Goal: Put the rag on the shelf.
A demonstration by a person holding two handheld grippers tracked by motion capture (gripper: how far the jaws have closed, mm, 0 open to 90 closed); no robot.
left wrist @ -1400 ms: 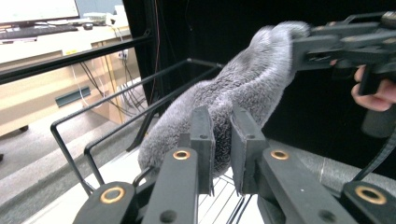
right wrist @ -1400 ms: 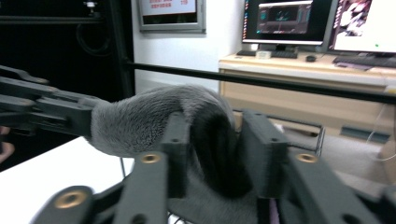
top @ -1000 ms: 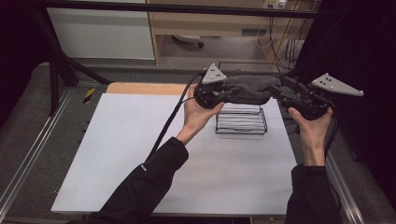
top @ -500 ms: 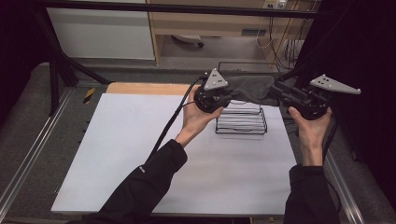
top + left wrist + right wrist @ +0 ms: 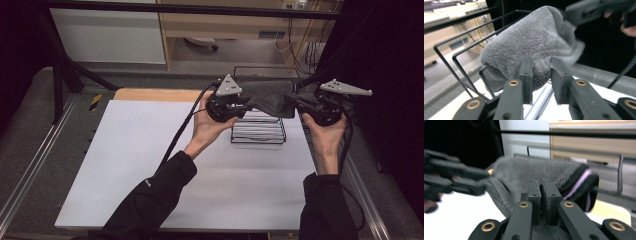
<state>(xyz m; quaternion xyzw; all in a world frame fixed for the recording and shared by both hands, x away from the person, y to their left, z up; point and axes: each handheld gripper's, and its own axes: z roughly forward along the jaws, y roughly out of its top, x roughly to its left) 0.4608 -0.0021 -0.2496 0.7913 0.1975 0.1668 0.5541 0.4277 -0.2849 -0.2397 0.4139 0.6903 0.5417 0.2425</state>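
Observation:
A fuzzy grey sock [image 5: 267,97] with a striped cuff hangs in the air over a black wire rack [image 5: 257,132], stretched between both grippers. My left gripper [image 5: 246,104] points right at one end of the sock. Its jaws have just been opening, and in the left gripper view the left gripper [image 5: 541,65] stands apart with the sock [image 5: 534,42] bulging in the gap, unpressed. My right gripper [image 5: 294,100] points left at the other end. Its jaws have just been closing, and in the right gripper view the right gripper [image 5: 541,183] is pinched together on the sock [image 5: 521,173].
The rack stands at the far right of a white board [image 5: 150,165], with a wooden strip [image 5: 150,95] behind it. Metal rails run along both sides of the table. Light cabinets stand beyond the far edge. Wide bare board lies to the left and in front.
The sock looks shorter and more bunched between the grippers than a second ago. Both hands stay about where they were above the rack.

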